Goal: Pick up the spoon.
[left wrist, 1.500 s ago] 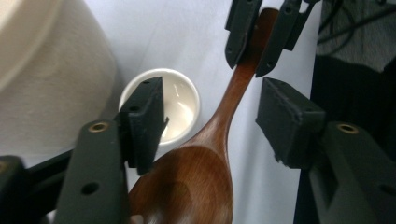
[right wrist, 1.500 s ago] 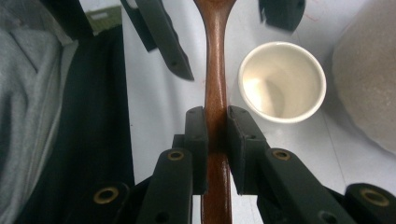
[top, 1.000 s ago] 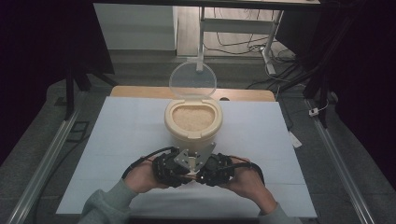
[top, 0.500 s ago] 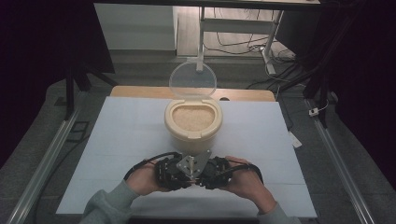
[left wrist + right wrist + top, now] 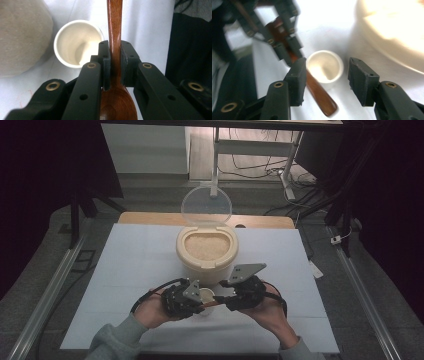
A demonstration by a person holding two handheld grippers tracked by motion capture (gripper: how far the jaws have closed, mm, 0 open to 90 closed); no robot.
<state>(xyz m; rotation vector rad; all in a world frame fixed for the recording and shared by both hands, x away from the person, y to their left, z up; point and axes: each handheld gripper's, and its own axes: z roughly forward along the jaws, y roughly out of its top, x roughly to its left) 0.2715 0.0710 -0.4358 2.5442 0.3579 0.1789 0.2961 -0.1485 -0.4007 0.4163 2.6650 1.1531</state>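
my left gripper (image 5: 115,63) clamps the wooden spoon (image 5: 114,30) by its neck beside the white cup (image 5: 76,42), while my right gripper (image 5: 325,80) gapes wide over that cup, near the rice container (image 5: 206,251).

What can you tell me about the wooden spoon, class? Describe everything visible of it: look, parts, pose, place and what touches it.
The wooden spoon is dark reddish-brown with a glossy, polished look. It has a shallow rounded bowl and a long flat handle. The left gripper is shut on it at the neck, just above the bowl, with the handle pointing away from that gripper. It is held above the white table, beside a small empty white cup. In the right gripper view, the handle's end lies beside the open right gripper, not gripped by it.
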